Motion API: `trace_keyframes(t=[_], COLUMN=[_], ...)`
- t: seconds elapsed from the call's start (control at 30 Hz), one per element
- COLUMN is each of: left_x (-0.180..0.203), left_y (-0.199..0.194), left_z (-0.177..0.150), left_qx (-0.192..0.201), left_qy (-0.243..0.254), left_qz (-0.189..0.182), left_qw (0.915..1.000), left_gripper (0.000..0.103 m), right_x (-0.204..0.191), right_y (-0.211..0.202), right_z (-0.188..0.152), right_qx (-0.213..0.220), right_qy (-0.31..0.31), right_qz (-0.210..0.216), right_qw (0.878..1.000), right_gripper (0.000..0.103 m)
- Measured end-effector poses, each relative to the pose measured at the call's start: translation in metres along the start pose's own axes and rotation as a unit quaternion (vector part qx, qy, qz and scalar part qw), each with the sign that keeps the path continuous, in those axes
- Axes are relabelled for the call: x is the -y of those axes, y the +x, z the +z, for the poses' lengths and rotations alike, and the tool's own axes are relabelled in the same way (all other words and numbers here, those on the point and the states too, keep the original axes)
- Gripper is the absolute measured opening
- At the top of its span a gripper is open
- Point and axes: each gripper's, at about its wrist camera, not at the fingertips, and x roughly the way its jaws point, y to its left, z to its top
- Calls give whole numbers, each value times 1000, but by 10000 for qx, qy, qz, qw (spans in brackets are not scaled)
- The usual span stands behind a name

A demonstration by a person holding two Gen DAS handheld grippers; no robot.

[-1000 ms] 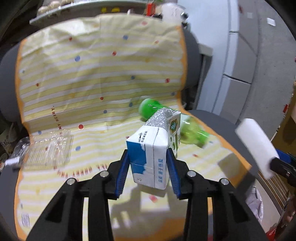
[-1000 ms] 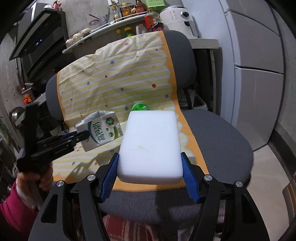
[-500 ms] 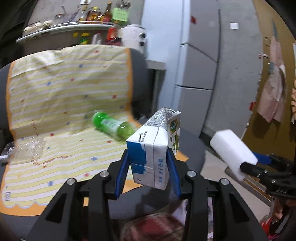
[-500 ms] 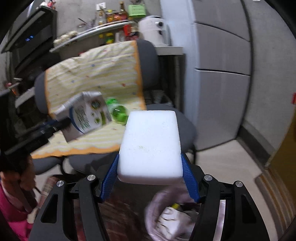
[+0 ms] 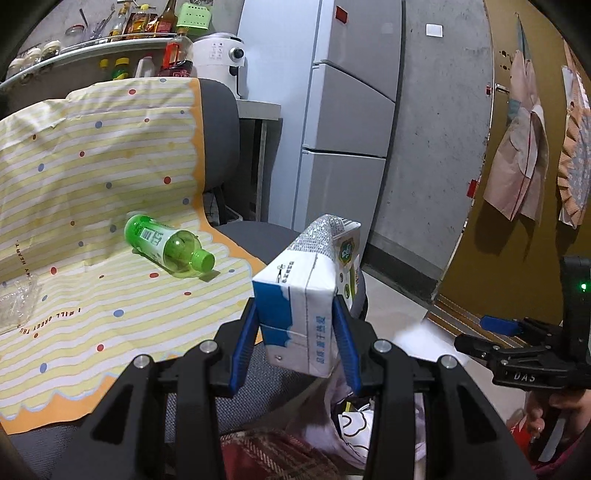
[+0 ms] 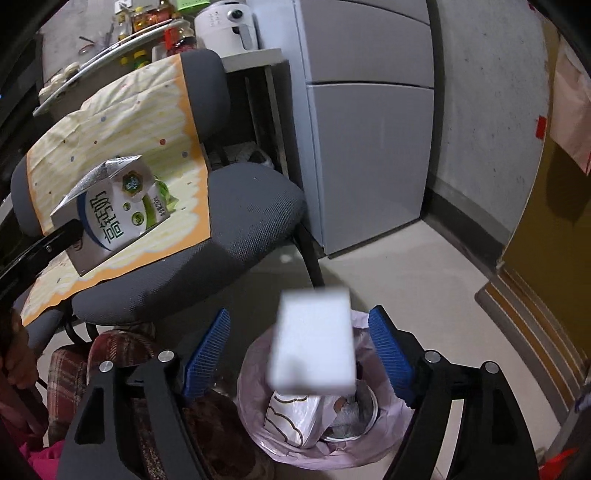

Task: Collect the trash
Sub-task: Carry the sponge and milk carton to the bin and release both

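Observation:
My left gripper (image 5: 295, 347) is shut on a blue-and-white milk carton (image 5: 308, 291), held above the chair's front edge; the same milk carton (image 6: 110, 210) shows at the left of the right wrist view. My right gripper (image 6: 299, 354) stands open, and a white foam block (image 6: 314, 354), blurred, hangs loose between its blue pads (image 6: 388, 350) over a bin lined with a pink bag (image 6: 325, 413). A green plastic bottle (image 5: 168, 247) lies on its side on the striped cloth (image 5: 92, 229). The right gripper (image 5: 491, 328) appears at the far right of the left wrist view.
A grey office chair (image 6: 229, 236) carries the cloth. A clear plastic tray (image 5: 14, 299) lies at the cloth's left edge. A grey fridge (image 6: 369, 122) stands behind, and a shelf with bottles (image 5: 147, 29) sits beyond the chair. A plaid item (image 5: 280, 454) lies beside the bin.
Both grippers swung right, away from the chair toward the bin. The right gripper opened and let go of the foam block, which is dropping toward the bag. The left still holds the carton.

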Motion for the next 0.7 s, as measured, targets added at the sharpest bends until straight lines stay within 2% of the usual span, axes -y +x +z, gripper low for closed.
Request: trace_keyframes(t=[0.3,0.5,0.7], left_x=[6,24,44], left_y=[6,14,28], left_z=[-15,-25,-24], left_qx=[-196,-334,-507], left_qy=[-13,183,343], left_qz=[-193,-487,-819], left_qw=[9996,9981,9948], left_gripper=[38,38,38], right_x=[-6,-6,12], right_y=[-8,-20,-29], right_z=[10,15,17], right_qx=[327,635,796], right_qy=[149,249,442], right_qz=[148,149,67], right_qw=[9992,9976,9958], right_gripper=[78,78,78])
